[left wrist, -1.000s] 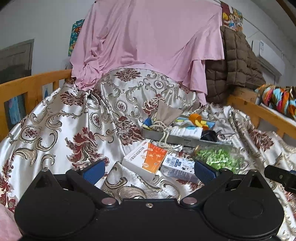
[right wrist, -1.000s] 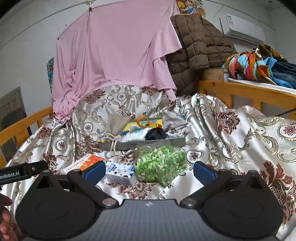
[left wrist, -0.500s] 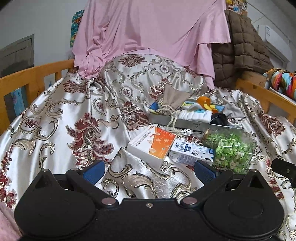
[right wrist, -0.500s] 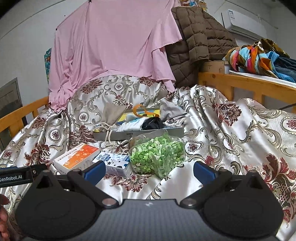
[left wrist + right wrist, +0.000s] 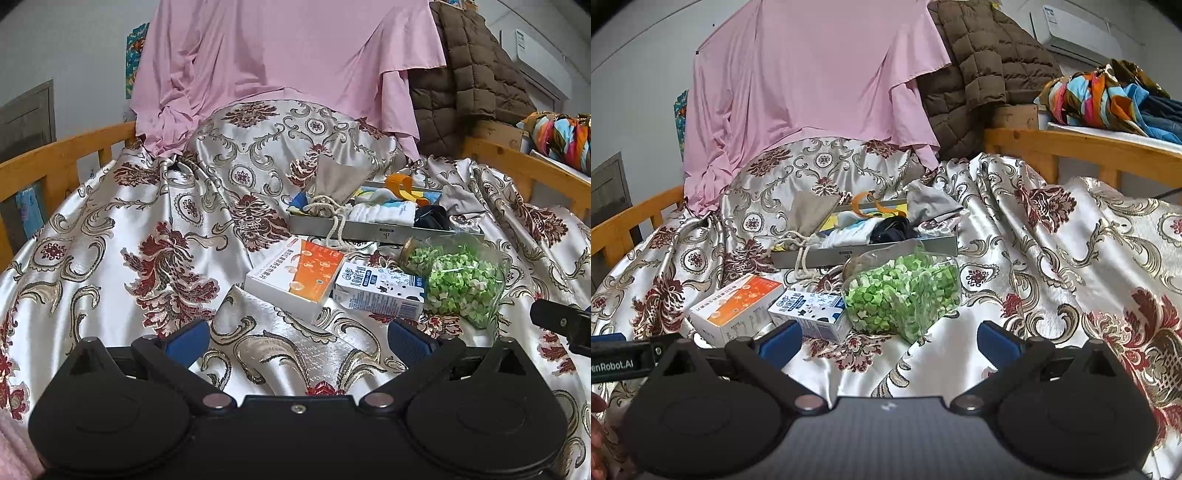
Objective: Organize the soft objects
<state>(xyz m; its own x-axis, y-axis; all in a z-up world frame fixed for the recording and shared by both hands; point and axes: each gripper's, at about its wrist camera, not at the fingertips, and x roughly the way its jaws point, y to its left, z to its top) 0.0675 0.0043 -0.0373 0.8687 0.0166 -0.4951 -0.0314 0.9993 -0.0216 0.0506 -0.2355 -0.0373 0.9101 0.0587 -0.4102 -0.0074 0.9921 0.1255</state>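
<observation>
Presently, left to right at twelve o'clock: orange box (image 5: 295,275), milk carton (image 5: 380,290), bag of green pieces (image 5: 461,280); grey tray (image 5: 369,230) of soft items behind. Left gripper (image 5: 297,338), right gripper (image 5: 888,338): both wide, empty.

Cover: shiny silver satin bedspread (image 5: 110,236), maroon floral print.
Backdrop: pink draped sheet (image 5: 280,55); brown quilted jacket (image 5: 979,66) beside it.
Frame: orange wooden bed rail (image 5: 1108,147).
Wall: white air conditioner (image 5: 1071,33).

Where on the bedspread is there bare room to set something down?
Free: bedspread left of the orange box, and right of the green bag. Crowded: the tray and the box, milk carton and bag before it.
</observation>
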